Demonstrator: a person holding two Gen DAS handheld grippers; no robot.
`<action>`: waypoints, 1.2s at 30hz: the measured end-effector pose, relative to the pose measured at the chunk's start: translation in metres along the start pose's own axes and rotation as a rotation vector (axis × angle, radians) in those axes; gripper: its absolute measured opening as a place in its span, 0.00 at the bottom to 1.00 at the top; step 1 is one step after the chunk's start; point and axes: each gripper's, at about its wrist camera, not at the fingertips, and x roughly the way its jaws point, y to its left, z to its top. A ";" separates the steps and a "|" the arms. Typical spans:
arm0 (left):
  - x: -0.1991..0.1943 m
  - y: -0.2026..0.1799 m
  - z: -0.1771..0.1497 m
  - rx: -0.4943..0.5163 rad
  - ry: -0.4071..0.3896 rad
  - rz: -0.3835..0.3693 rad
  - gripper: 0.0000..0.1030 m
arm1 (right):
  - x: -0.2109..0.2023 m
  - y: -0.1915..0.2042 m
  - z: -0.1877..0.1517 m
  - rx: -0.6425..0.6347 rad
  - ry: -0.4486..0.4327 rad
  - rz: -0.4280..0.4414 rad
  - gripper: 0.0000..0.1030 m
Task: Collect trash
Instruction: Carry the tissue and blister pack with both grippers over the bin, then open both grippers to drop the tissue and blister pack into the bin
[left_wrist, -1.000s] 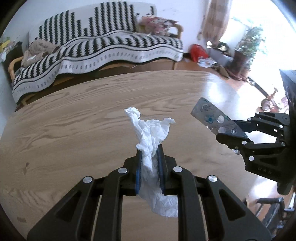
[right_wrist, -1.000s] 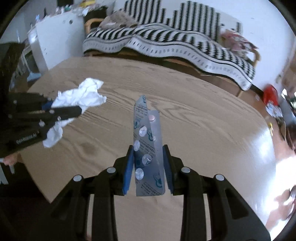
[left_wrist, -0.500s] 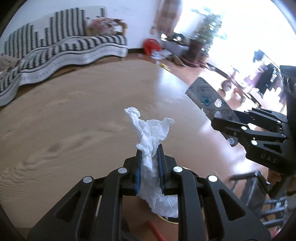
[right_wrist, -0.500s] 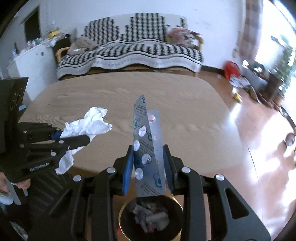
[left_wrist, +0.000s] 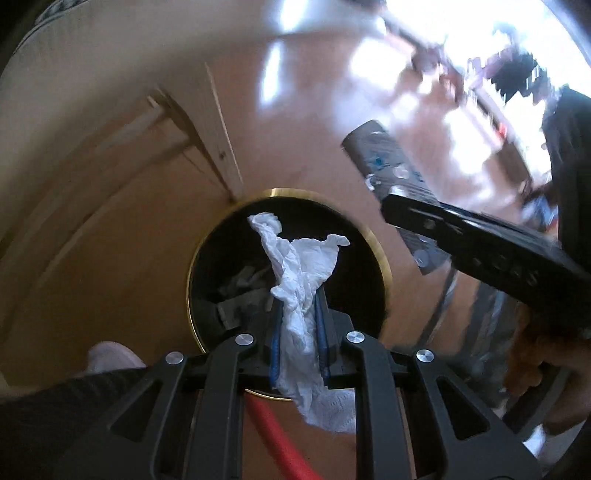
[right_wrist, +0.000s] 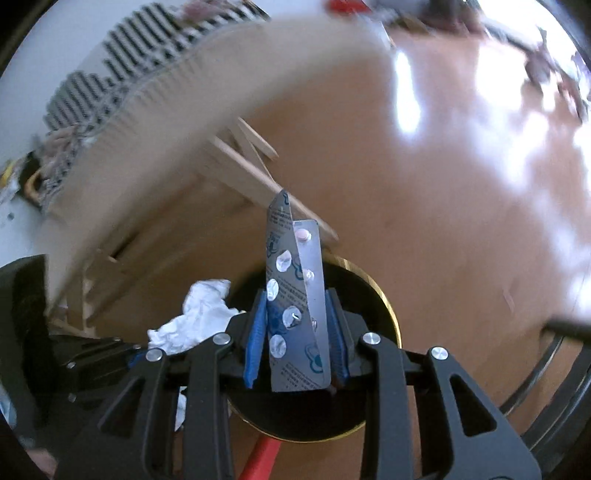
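The left gripper (left_wrist: 298, 332) is clamped nearly shut on a crumpled tissue (left_wrist: 301, 273), which runs lengthwise along the fingers and sticks out past their tips, right over the mouth of the gold-rimmed bin (left_wrist: 384, 258) below. The right gripper (right_wrist: 298, 334), jaws partly closed, pinches a folded blister pack (right_wrist: 295, 302); its long axis follows the fingers, tip pointing forward, above the same bin (right_wrist: 388, 306). Each gripper is beside the other

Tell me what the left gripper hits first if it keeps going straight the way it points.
Probably the open mouth of the gold-rimmed bin: the left gripper, holding the tissue, points into it. Depth is unclear.
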 end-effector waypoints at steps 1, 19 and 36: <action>0.013 0.000 -0.003 0.023 0.021 0.017 0.14 | 0.011 -0.006 -0.005 0.020 0.027 -0.001 0.30; 0.080 0.027 -0.001 -0.011 0.142 0.042 0.14 | 0.060 -0.022 -0.016 0.089 0.130 -0.004 0.30; 0.036 0.002 -0.001 0.005 0.007 -0.014 0.94 | -0.028 -0.033 0.004 0.173 -0.141 -0.051 0.93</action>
